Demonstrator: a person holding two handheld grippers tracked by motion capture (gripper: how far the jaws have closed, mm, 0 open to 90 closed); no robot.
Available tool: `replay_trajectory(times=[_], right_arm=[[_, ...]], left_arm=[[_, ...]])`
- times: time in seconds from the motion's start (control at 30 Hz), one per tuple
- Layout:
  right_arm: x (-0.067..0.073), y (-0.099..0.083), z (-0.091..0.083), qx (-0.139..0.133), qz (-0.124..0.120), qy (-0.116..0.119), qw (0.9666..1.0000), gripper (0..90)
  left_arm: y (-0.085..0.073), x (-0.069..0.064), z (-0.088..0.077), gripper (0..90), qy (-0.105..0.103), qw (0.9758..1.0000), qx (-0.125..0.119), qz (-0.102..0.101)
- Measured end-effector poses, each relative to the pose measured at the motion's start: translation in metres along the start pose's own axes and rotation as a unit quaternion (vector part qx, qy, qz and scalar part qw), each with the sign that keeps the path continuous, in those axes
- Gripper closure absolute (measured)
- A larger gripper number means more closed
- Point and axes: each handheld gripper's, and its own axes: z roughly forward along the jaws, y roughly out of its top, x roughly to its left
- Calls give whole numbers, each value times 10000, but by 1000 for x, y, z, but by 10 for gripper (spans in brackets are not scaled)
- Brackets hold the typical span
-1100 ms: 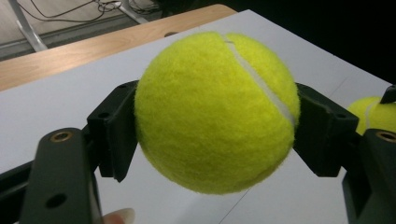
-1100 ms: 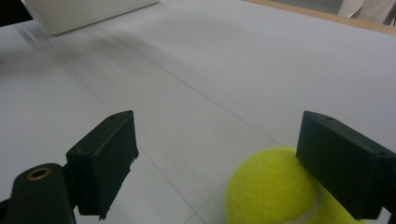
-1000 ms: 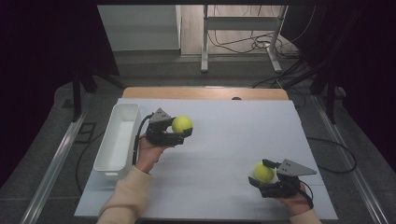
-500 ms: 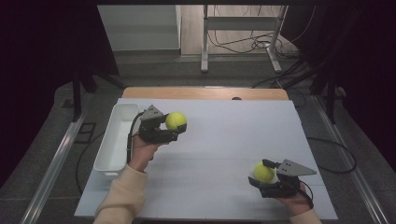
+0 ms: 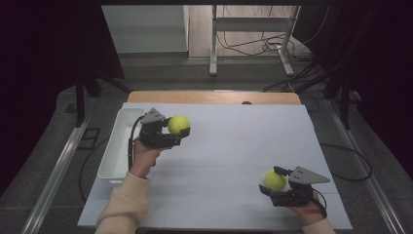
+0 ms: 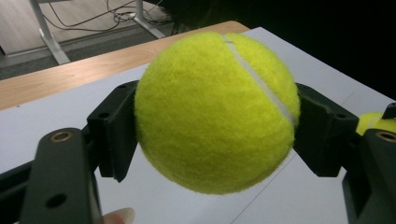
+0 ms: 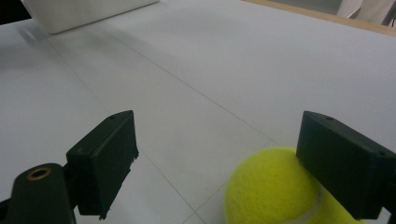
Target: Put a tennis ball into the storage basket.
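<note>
Two fuzzy yellow tennis balls, one white bin (image 5: 111, 161). The left gripper (image 5: 171, 133) at centre left clamps one ball (image 5: 178, 125), white-seamed, above the surface (image 5: 234, 146). The other ball (image 5: 275, 180) rests lower right between the right gripper (image 5: 271, 183)'s released jaws.

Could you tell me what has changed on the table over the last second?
The left tool, shut on its tennis ball, carried it leftward, toward the white bin. The right tool and the second tennis ball between its open jaws stayed put.
</note>
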Motion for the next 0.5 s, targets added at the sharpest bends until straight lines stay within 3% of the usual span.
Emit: replay_trajectory(times=[0.5], right_arm=[[0, 0, 0, -1, -2, -11, 10000, 129]], left_arm=[[0, 12, -11, 254, 169, 9998, -93, -110]])
